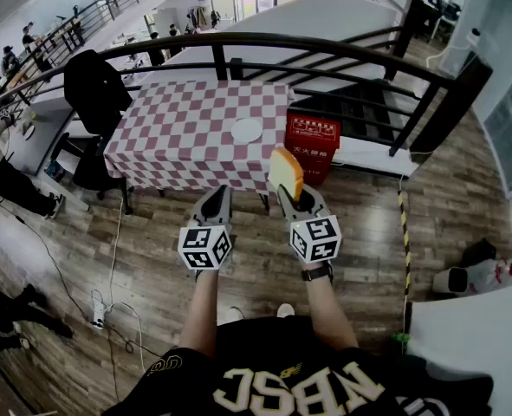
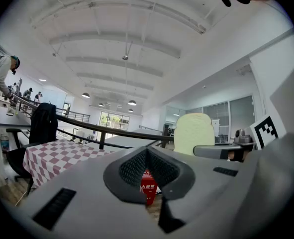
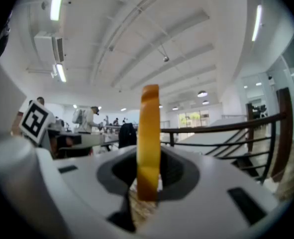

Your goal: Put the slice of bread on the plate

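Half done, I judge: the right tool [image 1: 292,198] pinches the slice of bread [image 1: 285,172] upright in the air, short of the table [image 1: 178,128] whose plate [image 1: 246,131] lies bare; the left tool [image 1: 217,196] is closed on nothing.

Black tee [image 1: 264,345] at 6 o'clock, cream block lettering [image 1: 303,386] across it. Black-strap watch [image 1: 317,273] on the right wrist. White shoe toes [image 1: 285,309]. Left gripper [image 1: 216,196] and right gripper [image 1: 295,199] have light-grey shells and dark mesh pads [image 2: 134,167]. Each has a black-and-white marker cube [image 1: 205,247].
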Tool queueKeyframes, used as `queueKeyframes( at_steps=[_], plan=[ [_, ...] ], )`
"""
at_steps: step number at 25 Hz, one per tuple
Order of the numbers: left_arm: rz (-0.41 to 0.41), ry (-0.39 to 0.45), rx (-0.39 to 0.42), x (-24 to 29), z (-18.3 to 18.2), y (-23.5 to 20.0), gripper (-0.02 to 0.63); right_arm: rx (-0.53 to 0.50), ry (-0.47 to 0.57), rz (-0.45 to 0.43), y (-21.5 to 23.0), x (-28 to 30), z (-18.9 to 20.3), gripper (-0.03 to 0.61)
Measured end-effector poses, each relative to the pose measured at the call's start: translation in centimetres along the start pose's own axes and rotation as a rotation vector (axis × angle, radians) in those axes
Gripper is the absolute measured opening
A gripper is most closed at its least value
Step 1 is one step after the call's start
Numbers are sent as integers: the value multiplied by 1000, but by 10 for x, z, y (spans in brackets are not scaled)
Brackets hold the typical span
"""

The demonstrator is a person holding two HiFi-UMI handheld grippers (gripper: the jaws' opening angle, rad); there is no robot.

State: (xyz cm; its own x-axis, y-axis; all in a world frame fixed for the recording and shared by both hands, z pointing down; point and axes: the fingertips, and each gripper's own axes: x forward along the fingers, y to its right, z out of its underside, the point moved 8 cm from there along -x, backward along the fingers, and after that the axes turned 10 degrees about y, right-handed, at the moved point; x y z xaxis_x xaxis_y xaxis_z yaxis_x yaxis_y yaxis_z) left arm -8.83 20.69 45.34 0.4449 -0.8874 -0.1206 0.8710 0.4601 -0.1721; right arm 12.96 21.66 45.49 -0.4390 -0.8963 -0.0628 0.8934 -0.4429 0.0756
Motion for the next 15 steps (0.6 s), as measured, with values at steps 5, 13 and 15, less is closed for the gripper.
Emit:
queueKeyframes(
  at_steps=[5,13,15],
  plan=[
    [-18,7,6,9,4,8,20,-8,-3,-9,16,0,0,98],
    [-35,16,88,34,15,36,20,2,8,-6,53,-5,-3,98],
    [-46,9,97,38,20,40,20,33,28,-10,64,-4,-2,98]
  ],
)
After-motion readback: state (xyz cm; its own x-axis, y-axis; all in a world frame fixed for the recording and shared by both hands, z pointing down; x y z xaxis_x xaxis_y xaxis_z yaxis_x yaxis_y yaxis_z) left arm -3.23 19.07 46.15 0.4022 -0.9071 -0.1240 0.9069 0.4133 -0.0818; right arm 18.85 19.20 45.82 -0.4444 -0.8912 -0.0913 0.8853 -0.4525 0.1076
